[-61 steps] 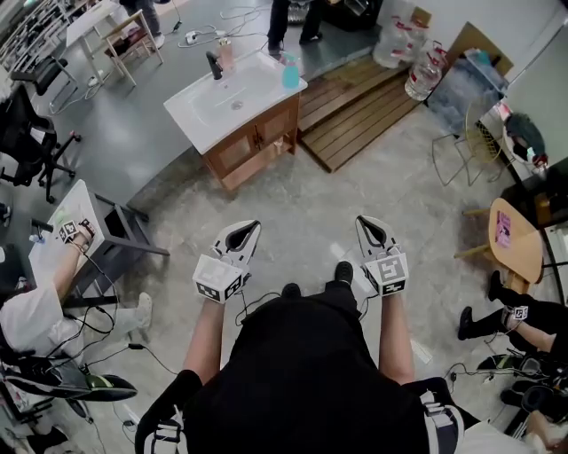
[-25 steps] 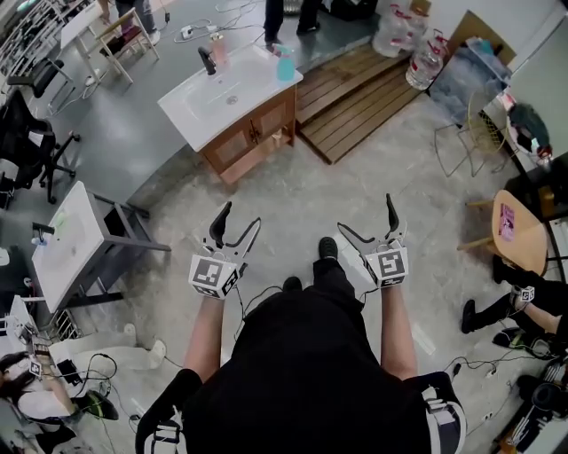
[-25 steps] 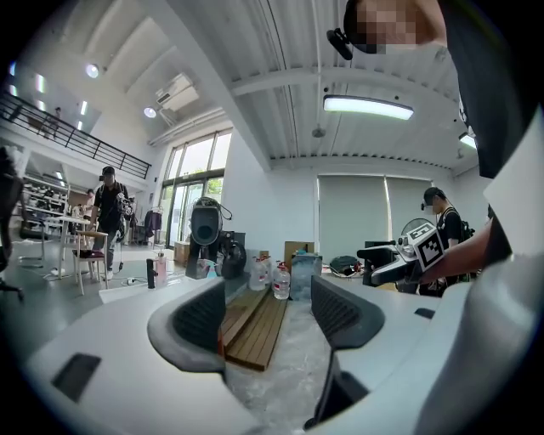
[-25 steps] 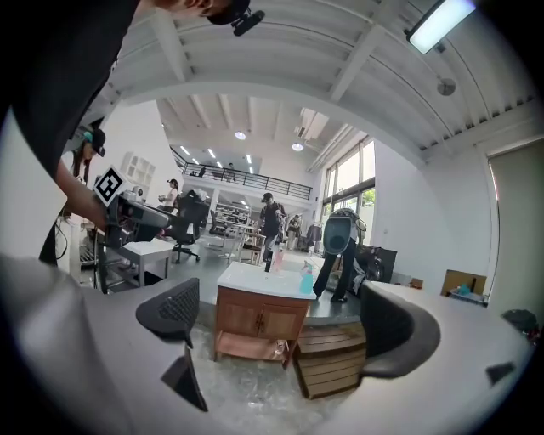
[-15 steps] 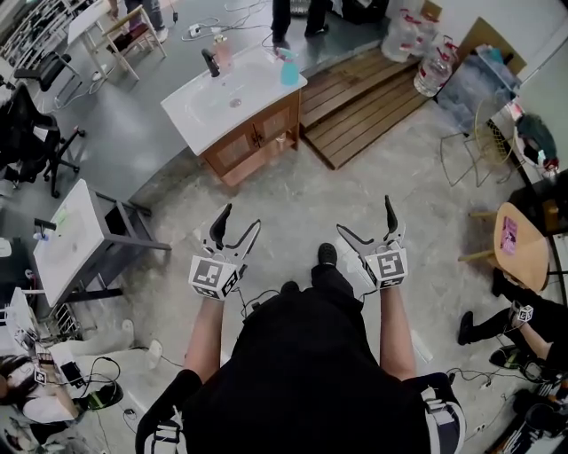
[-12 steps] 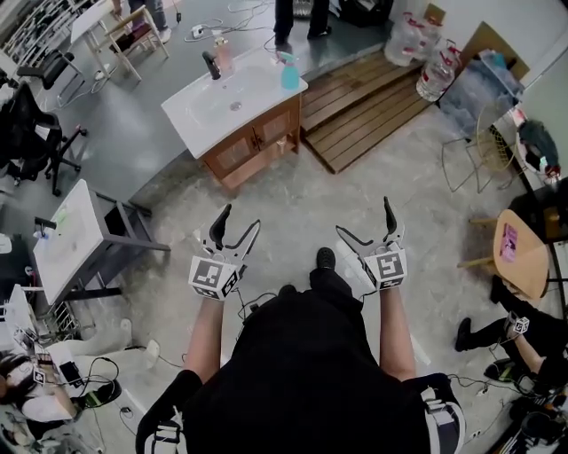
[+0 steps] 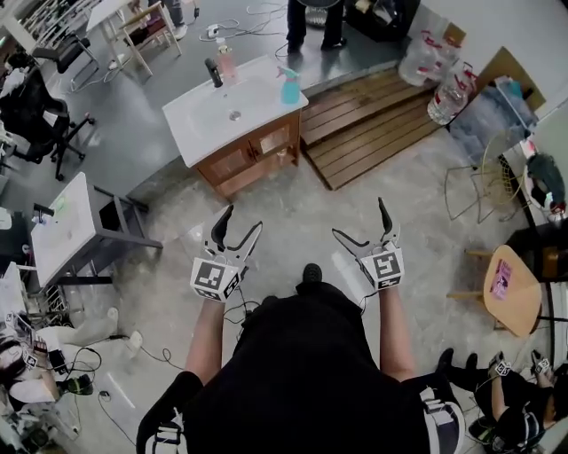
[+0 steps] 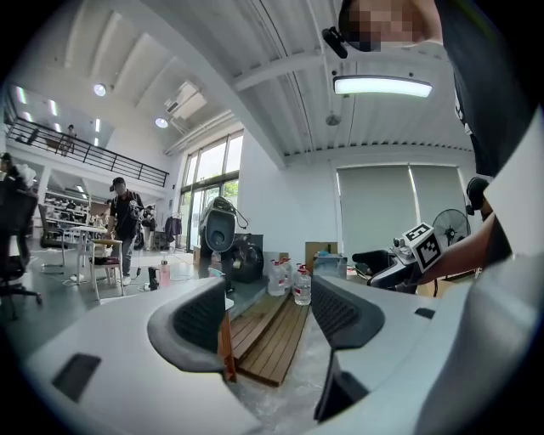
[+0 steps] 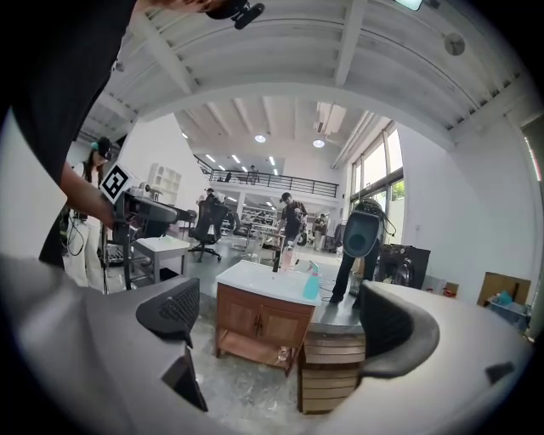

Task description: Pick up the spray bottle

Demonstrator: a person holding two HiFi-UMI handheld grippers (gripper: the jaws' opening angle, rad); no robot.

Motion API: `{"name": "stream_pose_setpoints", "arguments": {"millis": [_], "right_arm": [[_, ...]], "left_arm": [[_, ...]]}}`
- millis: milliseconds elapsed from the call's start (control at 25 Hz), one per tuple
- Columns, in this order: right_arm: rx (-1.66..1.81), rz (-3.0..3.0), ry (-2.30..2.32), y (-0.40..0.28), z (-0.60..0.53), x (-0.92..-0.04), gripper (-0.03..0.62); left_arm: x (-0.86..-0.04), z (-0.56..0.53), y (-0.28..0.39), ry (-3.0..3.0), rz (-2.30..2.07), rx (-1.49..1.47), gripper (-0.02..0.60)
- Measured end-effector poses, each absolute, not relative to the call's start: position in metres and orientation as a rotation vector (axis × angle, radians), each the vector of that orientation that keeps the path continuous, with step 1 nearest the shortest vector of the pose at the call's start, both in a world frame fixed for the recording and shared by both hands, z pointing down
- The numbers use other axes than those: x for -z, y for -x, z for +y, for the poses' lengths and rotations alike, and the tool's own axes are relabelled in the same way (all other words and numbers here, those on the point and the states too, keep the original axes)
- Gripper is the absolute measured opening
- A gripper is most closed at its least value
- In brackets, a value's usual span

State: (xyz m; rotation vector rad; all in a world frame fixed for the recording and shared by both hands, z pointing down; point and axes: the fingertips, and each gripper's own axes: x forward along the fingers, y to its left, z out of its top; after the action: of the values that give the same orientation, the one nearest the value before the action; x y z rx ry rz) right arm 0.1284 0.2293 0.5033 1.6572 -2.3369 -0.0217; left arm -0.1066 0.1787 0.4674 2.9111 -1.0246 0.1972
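The teal spray bottle (image 7: 288, 86) stands upright on the right corner of a white sink top on a wooden vanity (image 7: 251, 149), well ahead of both grippers. In the right gripper view the spray bottle (image 9: 312, 282) shows far off between the wide-apart jaws, on the vanity (image 9: 259, 319). My left gripper (image 7: 240, 222) and right gripper (image 7: 359, 220) are held at waist height over the stone floor, both open and empty. The left gripper (image 8: 270, 319) looks past the vanity's edge at the wooden pallet.
A black faucet (image 7: 213, 71) and a pink bottle (image 7: 227, 62) stand at the sink's back. A wooden pallet (image 7: 373, 111) lies right of the vanity, with water jugs (image 7: 444, 75) beyond. A white table (image 7: 62, 226) is at the left. A person (image 7: 311, 18) stands behind the vanity.
Both grippers went from shut to open. The person carrying them has stepped a little closer to the vanity; the spray bottle has not moved.
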Motion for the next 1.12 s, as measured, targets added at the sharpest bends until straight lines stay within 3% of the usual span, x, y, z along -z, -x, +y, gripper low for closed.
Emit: {"name": "stream_pose_setpoints", "arguments": {"millis": [520,1120], "right_arm": [[-0.021,-2.408,-1.583,-0.224,0.180,-0.527,0.595],[-0.033,-2.391,-1.562,-0.224,0.036,-0.537,0.593]], "left_arm": [[-0.479,0.156,0.027,-2.850,-1.155,-0.281,0.299],[-0.492,0.007,0.020,-2.821,-1.133,-0.261,0.299]]}}
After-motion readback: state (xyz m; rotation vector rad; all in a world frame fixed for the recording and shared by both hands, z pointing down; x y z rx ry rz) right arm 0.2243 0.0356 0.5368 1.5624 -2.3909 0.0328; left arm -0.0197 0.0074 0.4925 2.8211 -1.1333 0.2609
